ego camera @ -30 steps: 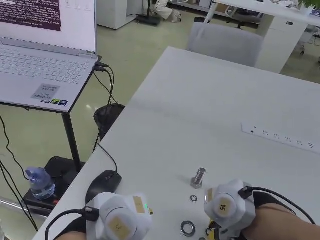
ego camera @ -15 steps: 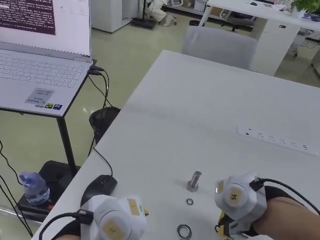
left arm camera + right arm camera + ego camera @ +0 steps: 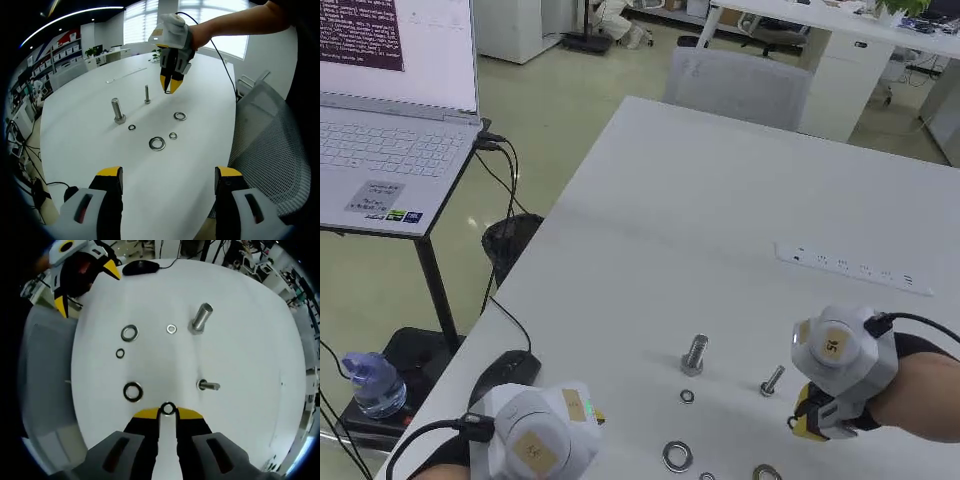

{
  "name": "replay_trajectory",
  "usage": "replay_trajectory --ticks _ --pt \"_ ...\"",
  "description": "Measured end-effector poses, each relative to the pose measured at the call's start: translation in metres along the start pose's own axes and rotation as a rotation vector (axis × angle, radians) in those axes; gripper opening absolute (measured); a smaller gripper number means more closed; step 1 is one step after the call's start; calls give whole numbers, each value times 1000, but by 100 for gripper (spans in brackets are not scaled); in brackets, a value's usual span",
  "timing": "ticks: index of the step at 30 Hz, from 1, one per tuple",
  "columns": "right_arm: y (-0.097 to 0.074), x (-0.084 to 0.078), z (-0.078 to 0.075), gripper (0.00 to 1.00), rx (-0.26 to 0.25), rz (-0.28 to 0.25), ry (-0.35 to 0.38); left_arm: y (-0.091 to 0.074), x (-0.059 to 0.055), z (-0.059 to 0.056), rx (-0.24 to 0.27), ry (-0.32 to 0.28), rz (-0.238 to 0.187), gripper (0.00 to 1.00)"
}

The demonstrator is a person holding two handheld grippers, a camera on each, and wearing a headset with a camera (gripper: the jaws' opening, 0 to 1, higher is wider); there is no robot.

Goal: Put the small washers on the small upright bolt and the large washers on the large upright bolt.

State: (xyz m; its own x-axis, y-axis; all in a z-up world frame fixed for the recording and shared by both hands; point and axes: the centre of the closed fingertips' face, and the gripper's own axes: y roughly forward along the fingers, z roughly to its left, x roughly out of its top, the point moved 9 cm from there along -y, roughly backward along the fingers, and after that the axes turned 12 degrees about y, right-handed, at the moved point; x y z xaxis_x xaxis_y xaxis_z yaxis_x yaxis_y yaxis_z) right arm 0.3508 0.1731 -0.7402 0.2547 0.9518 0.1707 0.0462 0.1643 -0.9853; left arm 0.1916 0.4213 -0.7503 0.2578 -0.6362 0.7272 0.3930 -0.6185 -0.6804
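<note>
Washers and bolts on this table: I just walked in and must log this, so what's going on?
A person works with tongs in each hand. The right tongs are shut on a small washer, held above the table near the small upright bolt. The left tongs hang open and empty. Two large washers and two small washers lie loose on the table by the large bolt; both bolts look bare.

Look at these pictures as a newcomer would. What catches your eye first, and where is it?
The right gripper is shut on a small washer, pinched at its tips above the white table. Two bolts stand upright on the table, the large bolt left of the small bolt in the head view, with four loose washers lying nearer the person. The left gripper is open, holding nothing.
</note>
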Motion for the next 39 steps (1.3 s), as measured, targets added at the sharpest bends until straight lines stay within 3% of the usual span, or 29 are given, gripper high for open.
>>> replay_trajectory --ticks 13,26,39 --pt "-22 19 -33 13 -38 -56 46 3 -2 4 9 2 1 79" --pt "-13 34 -45 13 -41 -68 61 3 -6 8 21 -2 6 83" --pt "-5 37 -46 13 -27 -50 54 6 -11 9 25 -2 25 90"
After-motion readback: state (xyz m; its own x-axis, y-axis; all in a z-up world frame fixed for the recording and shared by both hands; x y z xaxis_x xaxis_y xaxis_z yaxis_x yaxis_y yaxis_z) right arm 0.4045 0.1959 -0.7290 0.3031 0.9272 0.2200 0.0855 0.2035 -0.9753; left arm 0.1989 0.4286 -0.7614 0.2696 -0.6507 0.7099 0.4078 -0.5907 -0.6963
